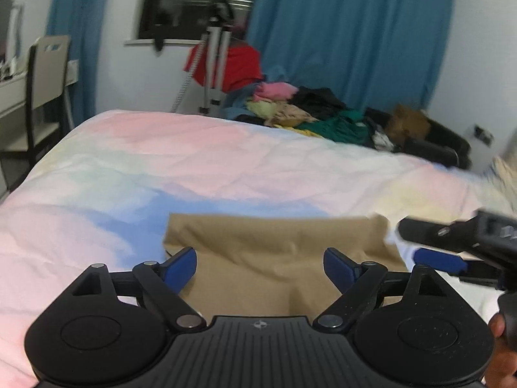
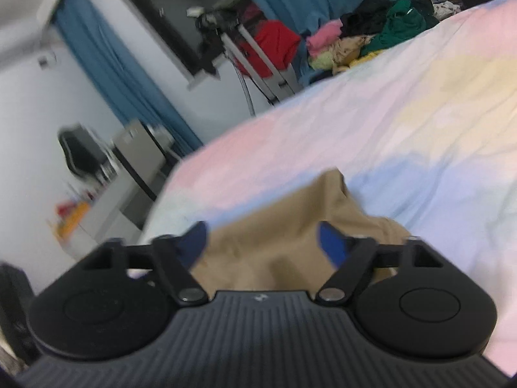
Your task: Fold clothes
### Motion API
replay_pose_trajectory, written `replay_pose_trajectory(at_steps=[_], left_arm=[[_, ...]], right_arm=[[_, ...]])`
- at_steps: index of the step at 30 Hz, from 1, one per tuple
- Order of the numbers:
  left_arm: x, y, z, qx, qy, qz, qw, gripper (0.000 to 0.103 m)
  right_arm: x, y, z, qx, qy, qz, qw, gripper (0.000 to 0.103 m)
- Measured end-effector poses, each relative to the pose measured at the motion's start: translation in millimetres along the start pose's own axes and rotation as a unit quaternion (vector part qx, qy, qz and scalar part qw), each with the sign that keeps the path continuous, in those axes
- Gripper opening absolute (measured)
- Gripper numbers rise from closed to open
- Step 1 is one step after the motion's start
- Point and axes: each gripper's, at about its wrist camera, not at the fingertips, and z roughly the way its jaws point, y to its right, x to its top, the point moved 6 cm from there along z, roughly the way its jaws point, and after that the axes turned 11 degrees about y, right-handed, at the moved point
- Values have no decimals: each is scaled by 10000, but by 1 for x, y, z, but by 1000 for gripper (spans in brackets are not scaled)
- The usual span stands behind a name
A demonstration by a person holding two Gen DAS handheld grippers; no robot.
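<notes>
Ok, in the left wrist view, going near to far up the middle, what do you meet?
Left tongs, open → tan garment → pastel bedsheet → clothes pile → blue curtain.

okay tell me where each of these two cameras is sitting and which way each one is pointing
Left wrist: sits on the left gripper, looking level across the bed over the tan garment; right gripper enters at right.
Right wrist: sits on the right gripper, rolled sideways, over the same garment.
Shared: garment, bed, clothes pile, tripod.
</notes>
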Motion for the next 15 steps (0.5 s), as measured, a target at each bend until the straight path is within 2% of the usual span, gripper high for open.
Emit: replay_pose_trajectory(at_steps=[1,3,11,15], left_arm=[[-3,2,0,-7,-44,78,10000,88],[-9,4,1,-4,-136,216,9997,88],[-36,-13,38,304,-554,247,9977,88],[-38,-14,40,316,-570,262,9975,88]], right_arm=[[-2,2,2,-88,-82,-69,9999,62],[-6,4,10,-218,-172,-224,9994,43],[-21,18,78,-720,-544,-976,9911,40],[-35,18,76,-711,-492,-1256,9883,40]])
